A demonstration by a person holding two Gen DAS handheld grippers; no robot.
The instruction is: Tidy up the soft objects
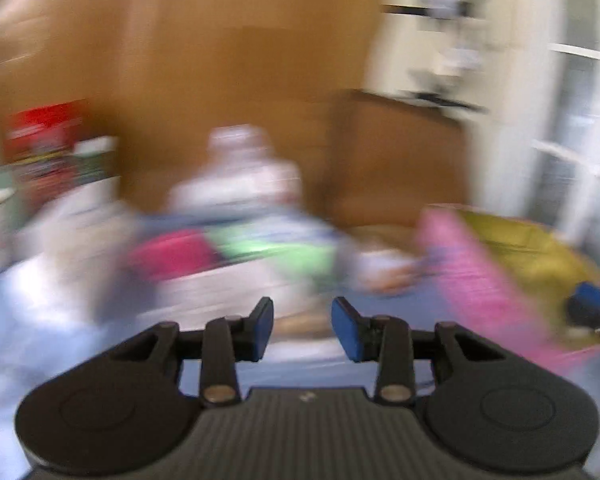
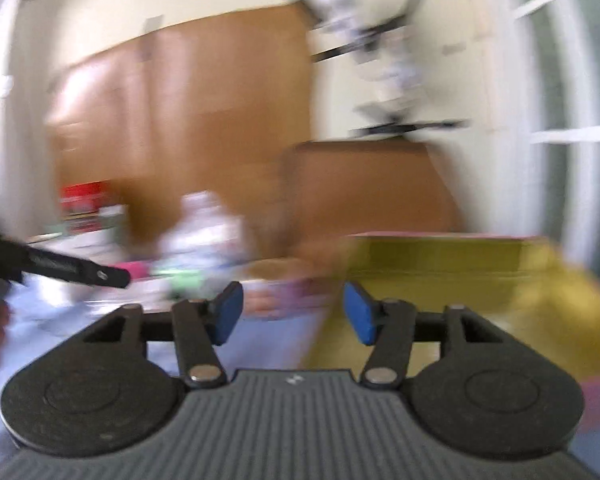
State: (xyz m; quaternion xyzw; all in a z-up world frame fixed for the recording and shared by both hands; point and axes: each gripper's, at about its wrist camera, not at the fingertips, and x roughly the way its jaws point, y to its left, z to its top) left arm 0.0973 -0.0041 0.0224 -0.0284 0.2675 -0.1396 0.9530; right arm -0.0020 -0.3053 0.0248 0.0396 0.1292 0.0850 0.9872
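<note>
Both cameras are smeared with motion blur, so only the tools read clearly. The left gripper has its blue pads apart with nothing between them, hanging over a pale blue cloth. The right gripper is just as empty, its pads spread wider.

Just past the left pads lies the soft pile: a magenta patch and a green patch, perhaps clothes or toys, though the blur won't let me say which. Off to the right a pink strip runs diagonally, and beside it sits a yellow-green bin, which the right camera shows directly ahead with its mouth open. Behind everything stands a brown cupboard, with a red box at the far left.

The risks from here? Neither gripper is lined up over any one item, so closing at this speed could pinch two fabrics together or miss altogether. The left tool's dark bar reaches toward the same pile, so the two tools could clash there. A loose pinch on limp cloth could let it slip short of the bin.
</note>
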